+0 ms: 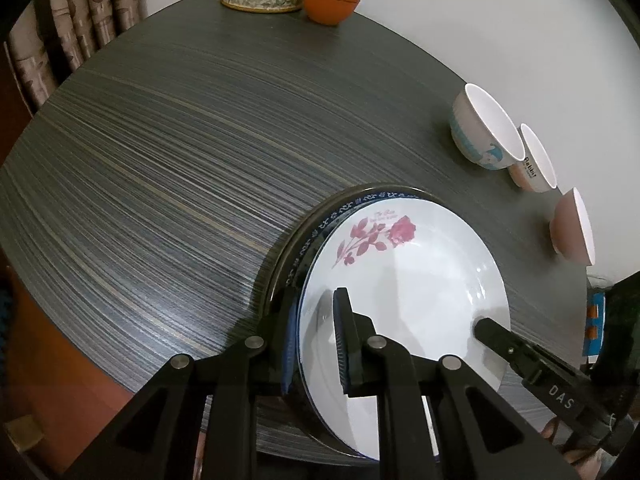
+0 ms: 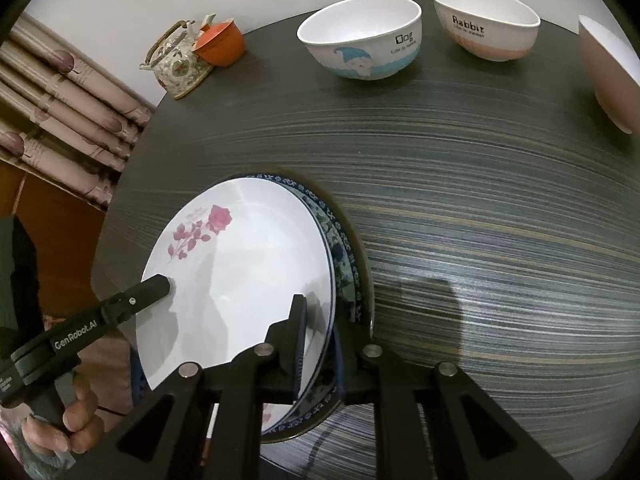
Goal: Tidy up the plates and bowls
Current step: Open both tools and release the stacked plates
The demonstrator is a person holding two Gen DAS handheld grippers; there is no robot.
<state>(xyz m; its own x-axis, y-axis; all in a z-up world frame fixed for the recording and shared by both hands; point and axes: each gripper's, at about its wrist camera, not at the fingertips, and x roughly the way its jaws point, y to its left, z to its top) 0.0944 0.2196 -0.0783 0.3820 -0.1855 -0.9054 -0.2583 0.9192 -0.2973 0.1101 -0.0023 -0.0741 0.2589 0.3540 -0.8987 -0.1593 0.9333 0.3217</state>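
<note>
Both claws pinch the rim of a plate stack: the left gripper (image 1: 316, 344) clamps the near-left edge and the right gripper (image 2: 320, 346) clamps the opposite edge, each with one pad on the top face and the other pad under the rim. The stack sits toward the near edge of the dark striped table (image 1: 152, 152), with the white rose plate (image 1: 404, 280) on top of a blue-patterned plate (image 2: 340, 248) and a dark rim showing beneath that. These look like glazed ceramic, so I judge them stiff, fairly heavy as a stack, slick under the pads and liable to chip or shatter if dropped; the thin rim is the only real purchase, and two opposed grips keep the load level, though the plates could slide on one another if tilted. The left wrist view shows the three bowls only edge-on at far right, the dog bowl (image 1: 480, 132), the rabbit bowl (image 1: 536, 164) and a pink bowl (image 1: 572, 228), standing in a row well apart from the plates. The right wrist view shows their printed sides and open mouths, the blue plate's pattern, and the person's hand (image 2: 60, 412) around the left gripper's handle. Both views show the floral teapot (image 2: 176, 64) and orange lidded cup (image 2: 222, 44) at the table's far edge.
</note>
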